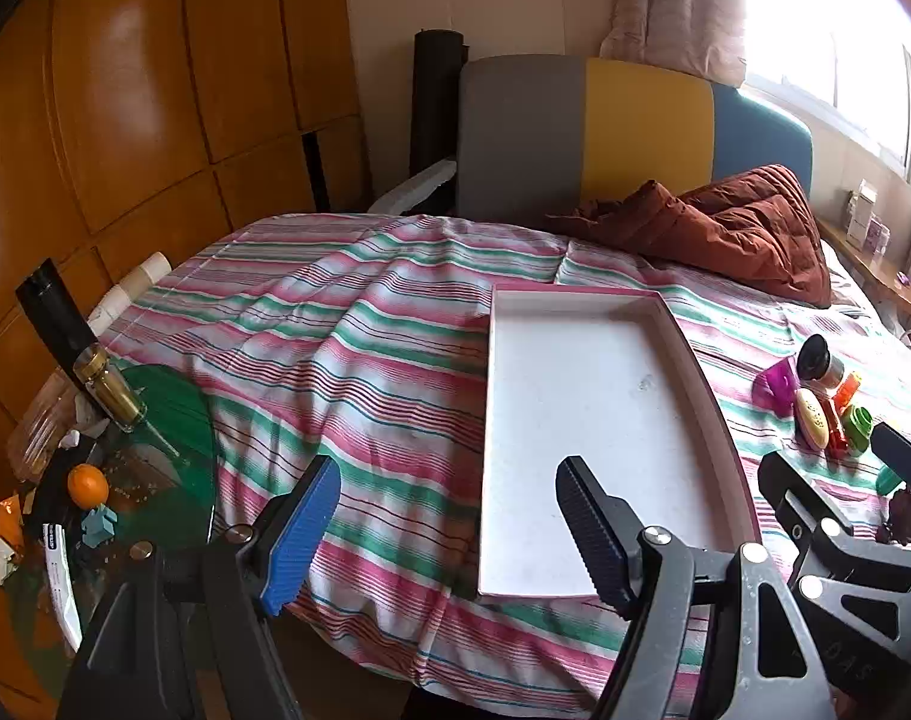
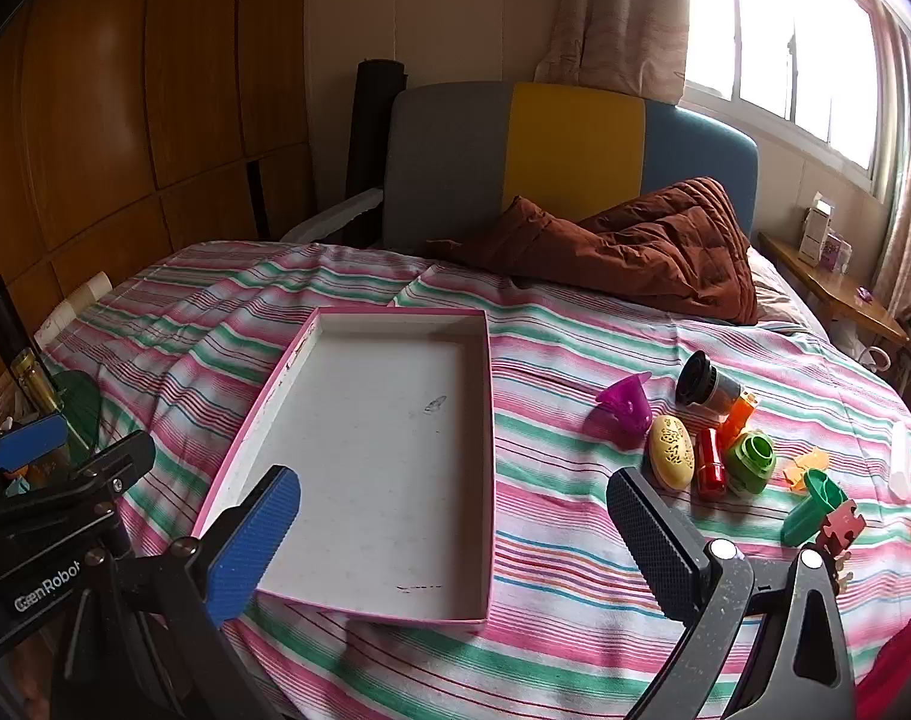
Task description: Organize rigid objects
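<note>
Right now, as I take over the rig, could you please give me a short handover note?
Left gripper: open, empty, hanging over the near end of the tray.
Right gripper: open, empty, at the tray's near right corner.
The pink-rimmed tray lies on the striped bed cover with nothing in it.
To its right, in a loose cluster: purple piece, black-capped jar, cream oval, red cylinder, green cap, green cup.
Done: nothing placed yet. Left: everything, probably into the tray.
</note>
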`<control>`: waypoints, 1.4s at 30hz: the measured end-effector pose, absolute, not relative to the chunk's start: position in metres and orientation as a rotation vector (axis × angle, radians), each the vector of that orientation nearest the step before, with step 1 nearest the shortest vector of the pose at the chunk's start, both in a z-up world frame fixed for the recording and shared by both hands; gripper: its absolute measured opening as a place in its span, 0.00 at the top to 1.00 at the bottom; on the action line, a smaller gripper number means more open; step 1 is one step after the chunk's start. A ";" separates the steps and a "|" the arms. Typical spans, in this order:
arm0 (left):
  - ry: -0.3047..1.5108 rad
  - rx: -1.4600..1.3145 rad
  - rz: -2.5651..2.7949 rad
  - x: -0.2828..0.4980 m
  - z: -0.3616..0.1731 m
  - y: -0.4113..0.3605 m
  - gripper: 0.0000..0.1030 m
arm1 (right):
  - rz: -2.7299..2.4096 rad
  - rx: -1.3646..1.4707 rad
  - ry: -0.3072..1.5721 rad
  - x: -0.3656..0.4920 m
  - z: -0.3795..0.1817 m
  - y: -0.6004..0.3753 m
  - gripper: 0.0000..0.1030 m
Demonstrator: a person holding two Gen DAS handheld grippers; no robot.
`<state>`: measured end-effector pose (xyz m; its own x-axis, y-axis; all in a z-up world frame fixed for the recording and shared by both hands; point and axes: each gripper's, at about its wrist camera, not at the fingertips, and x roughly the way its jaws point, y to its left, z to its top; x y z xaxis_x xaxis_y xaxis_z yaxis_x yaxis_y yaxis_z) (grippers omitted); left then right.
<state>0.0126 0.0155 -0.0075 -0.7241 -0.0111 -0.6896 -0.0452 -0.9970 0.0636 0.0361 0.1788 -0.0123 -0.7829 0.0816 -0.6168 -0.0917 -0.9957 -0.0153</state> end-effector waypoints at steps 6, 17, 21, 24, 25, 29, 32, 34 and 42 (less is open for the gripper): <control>0.137 -1.158 2.867 0.013 -0.008 0.023 0.26 | 2.880 -1.001 0.023 0.039 -0.014 0.185 0.00; 0.169 -1.144 2.703 0.009 -0.014 0.052 0.26 | 2.845 -1.000 0.153 0.043 -0.015 0.229 0.00; 0.163 -1.161 2.623 0.005 -0.019 0.069 0.26 | 2.788 -0.990 0.253 0.051 -0.016 0.270 0.00; 0.138 -1.184 2.538 0.000 -0.021 0.085 0.26 | 2.715 -0.976 0.306 0.060 -0.016 0.308 0.00; 0.130 -1.194 2.503 -0.003 -0.022 0.092 0.26 | 2.676 -0.963 0.320 0.066 -0.015 0.327 0.00; 0.101 -1.181 2.359 -0.015 -0.020 0.122 0.23 | 2.550 -0.937 0.401 0.082 -0.012 0.391 0.00; 0.086 -1.200 2.261 -0.028 -0.020 0.149 0.21 | 2.479 -0.909 0.477 0.095 -0.012 0.438 0.00; 0.074 -1.234 2.199 -0.040 -0.024 0.168 0.20 | 2.442 -0.878 0.517 0.106 -0.012 0.466 0.00; 0.046 -1.421 2.081 -0.089 -0.055 0.252 0.22 | 2.395 -0.826 0.599 0.123 -0.027 0.521 0.00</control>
